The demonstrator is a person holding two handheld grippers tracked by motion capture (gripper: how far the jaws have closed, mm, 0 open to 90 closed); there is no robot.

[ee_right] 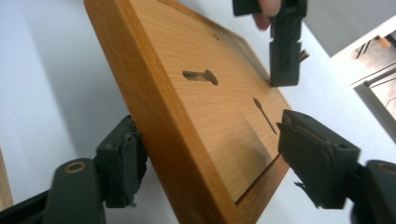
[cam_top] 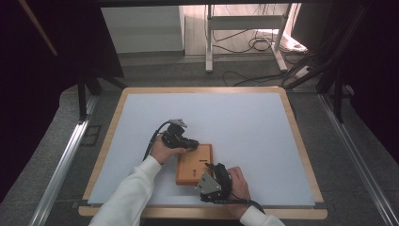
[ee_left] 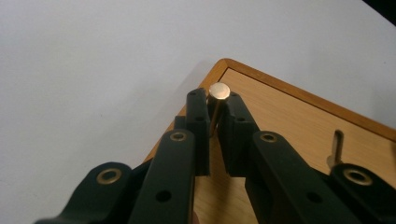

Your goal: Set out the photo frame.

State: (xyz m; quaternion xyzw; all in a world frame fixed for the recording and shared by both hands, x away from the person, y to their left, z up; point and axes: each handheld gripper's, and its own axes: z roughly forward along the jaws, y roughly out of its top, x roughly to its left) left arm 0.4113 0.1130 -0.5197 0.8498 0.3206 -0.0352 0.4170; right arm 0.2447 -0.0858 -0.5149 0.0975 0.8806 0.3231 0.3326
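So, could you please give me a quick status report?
Left gripper shut on brass pin at wooden board corner. Right gripper open, straddling board's near end. Nothing obstructing.

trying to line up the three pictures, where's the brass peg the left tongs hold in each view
High view: hidden under the left tongs at the wooden board's far left corner.
Left gripper view: brass peg at centre, its round top up, pinched between the black pads.
Right gripper view: a sliver of it upper right, behind the left tongs.
Shared landmark: the wooden board.
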